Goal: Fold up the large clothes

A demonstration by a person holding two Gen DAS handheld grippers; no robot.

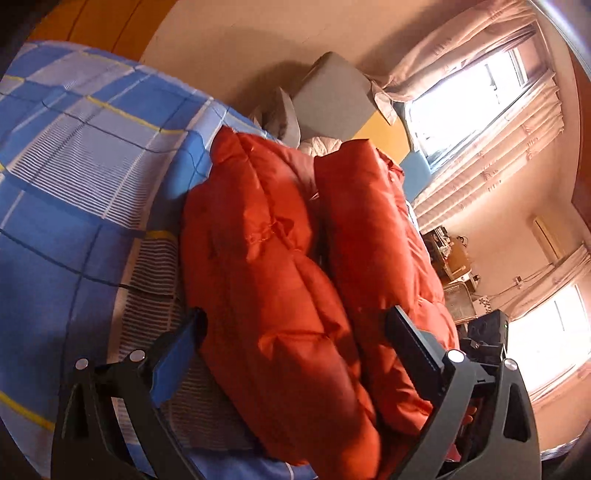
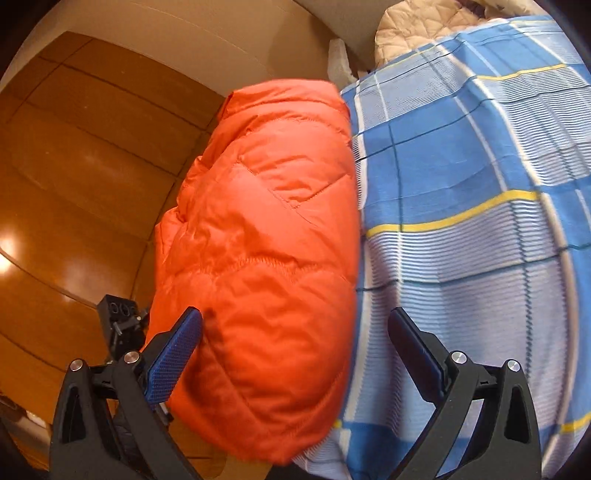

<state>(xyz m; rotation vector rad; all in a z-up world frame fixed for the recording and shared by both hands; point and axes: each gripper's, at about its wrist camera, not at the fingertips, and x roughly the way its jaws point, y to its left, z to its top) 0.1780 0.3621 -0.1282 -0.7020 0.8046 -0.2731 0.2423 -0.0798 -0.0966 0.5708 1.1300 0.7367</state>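
An orange puffer jacket [image 1: 295,266] lies folded in thick layers on the bed with the blue checked sheet [image 1: 74,166]. My left gripper [image 1: 295,339] is open, its jaws wide apart on either side of the jacket's near end. In the right wrist view the same jacket [image 2: 258,240] lies along the bed's edge on the sheet [image 2: 480,221]. My right gripper [image 2: 295,343] is open too, its jaws straddling the jacket's near edge. The other gripper shows as a black device at the right of the left wrist view [image 1: 487,336] and at the left of the right wrist view [image 2: 118,321].
A grey box [image 1: 332,99] and white bags sit beyond the bed by a curtained window [image 1: 472,103]. A cluttered desk [image 1: 454,258] stands at the right. A wooden wardrobe [image 2: 74,166] rises beside the bed. A beige quilted cover [image 2: 417,29] lies at the bed's far end.
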